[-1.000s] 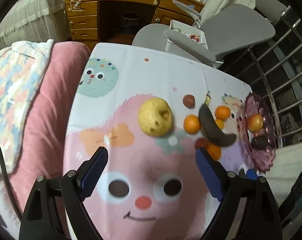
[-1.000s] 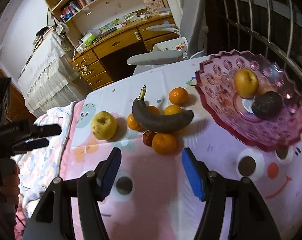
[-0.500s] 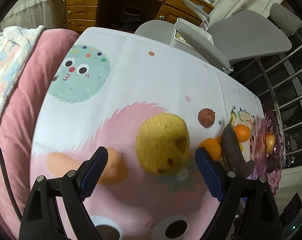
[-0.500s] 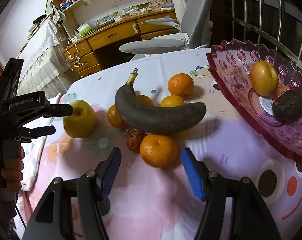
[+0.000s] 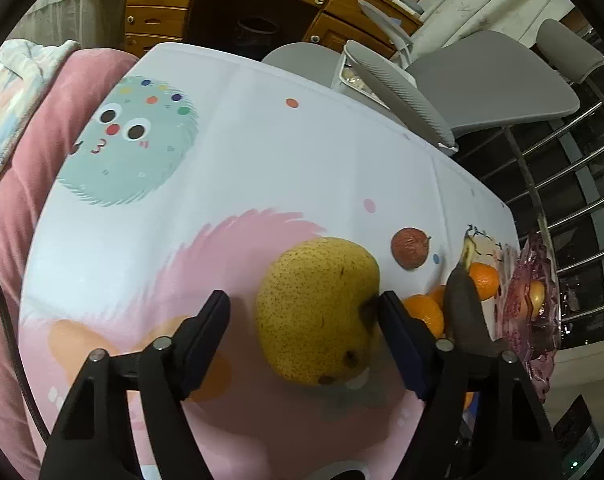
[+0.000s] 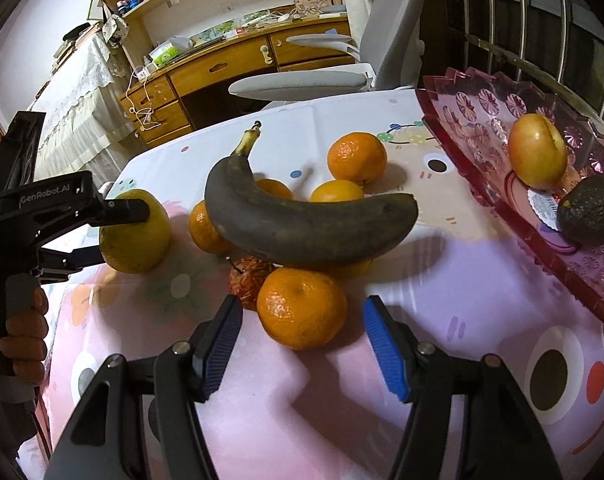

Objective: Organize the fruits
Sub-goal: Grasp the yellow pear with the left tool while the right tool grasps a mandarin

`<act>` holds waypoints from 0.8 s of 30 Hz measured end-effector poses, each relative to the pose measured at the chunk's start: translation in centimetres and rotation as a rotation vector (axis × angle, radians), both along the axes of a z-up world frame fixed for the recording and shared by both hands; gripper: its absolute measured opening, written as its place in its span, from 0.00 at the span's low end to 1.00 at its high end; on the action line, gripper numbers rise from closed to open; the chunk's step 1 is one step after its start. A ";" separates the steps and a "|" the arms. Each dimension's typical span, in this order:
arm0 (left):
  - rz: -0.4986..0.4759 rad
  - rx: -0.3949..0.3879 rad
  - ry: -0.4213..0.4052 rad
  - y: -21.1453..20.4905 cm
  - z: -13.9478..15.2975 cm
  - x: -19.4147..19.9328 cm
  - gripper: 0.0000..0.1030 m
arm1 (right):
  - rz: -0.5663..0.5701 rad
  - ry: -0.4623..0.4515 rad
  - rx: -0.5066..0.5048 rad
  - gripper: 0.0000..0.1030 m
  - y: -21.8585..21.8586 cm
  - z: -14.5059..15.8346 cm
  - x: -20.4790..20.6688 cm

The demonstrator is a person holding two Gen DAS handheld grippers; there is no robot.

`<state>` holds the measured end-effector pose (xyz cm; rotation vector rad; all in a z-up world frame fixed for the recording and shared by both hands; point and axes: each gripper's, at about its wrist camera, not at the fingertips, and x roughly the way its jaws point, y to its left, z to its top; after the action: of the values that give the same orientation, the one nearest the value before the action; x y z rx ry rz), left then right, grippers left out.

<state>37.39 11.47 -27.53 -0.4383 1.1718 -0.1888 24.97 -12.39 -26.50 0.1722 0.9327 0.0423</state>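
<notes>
The left claw (image 5: 303, 320) stood spread around the speckled, lumpy yellow pear (image 5: 317, 312) on the worktop (image 5: 302, 160), one pad touching; closing was the next call. The right claw (image 6: 302, 338), also apart, flanked a dimpled orange (image 6: 302, 308), with the scalloped pink glass dish (image 6: 481, 120) beyond to its right.

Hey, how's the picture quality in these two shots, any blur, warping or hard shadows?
Left wrist view: strong fisheye bending at the edges, dark corners, pear sharp. Right wrist view: same warping, banana sharp and casting a hard shadow on the tablecloth, slight blur along the pink dish.
</notes>
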 end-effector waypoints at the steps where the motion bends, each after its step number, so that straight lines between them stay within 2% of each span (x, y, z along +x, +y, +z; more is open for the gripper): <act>1: -0.004 -0.006 -0.003 -0.1 0.0 0.1 0.68 | 0.006 -0.006 -0.003 0.61 0.1 0.0 0.0; 4: -0.008 -0.016 -0.007 -0.6 -0.1 0.1 0.64 | 0.032 -0.016 -0.019 0.55 0.4 -0.1 0.3; 6: -0.015 -0.030 -0.012 -1.0 -0.2 0.1 0.57 | 0.043 -0.018 -0.033 0.52 0.7 -0.2 0.4; 9: -0.012 -0.013 -0.022 -1.3 0.1 0.0 0.57 | 0.044 -0.023 -0.037 0.51 0.7 -0.2 0.5; 12: 0.002 -0.020 -0.026 -1.3 0.0 -0.1 0.56 | 0.039 -0.025 -0.043 0.44 0.6 -0.3 0.4; 24: -0.005 0.019 -0.019 -2.1 0.7 -1.5 0.55 | 0.064 0.002 -0.026 0.43 0.1 0.1 -0.5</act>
<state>35.91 9.37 -26.88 -0.4159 1.1554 -0.1861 24.45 -12.27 -26.45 0.1183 0.9406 0.0891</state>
